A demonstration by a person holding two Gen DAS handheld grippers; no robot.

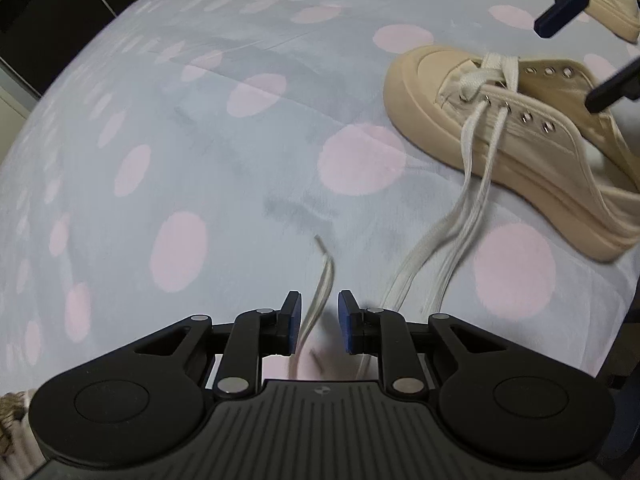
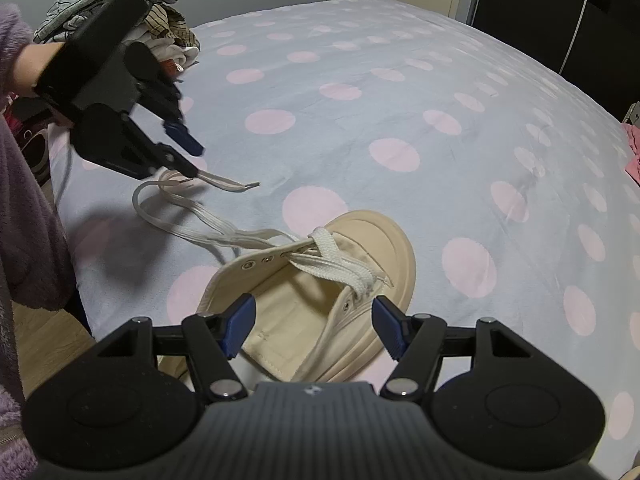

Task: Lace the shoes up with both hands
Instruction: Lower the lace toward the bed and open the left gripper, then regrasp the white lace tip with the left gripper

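A beige canvas shoe (image 1: 520, 148) (image 2: 360, 240) lies on the dotted bedspread (image 1: 200, 120), its white lace (image 1: 472, 168) threaded through the eyelets nearest the toe. Both lace ends trail off toward my left gripper (image 1: 319, 308) (image 2: 196, 160). One lace end (image 1: 324, 276) runs between the blue pads, which stand a little apart and do not press on it. My right gripper (image 2: 314, 308) hovers open over the shoe's mouth, one finger on each side, with nothing in its grip. Its fingers (image 1: 564, 12) show at the top right of the left wrist view.
A second beige shoe (image 1: 608, 8) sits beyond the first. A pile of clothes (image 2: 160, 20) lies at the bed's far left corner. A person's purple fleece sleeve (image 2: 24, 220) fills the left edge, above a wooden floor (image 2: 40, 340). A pink cloth (image 2: 632, 148) lies at the right edge.
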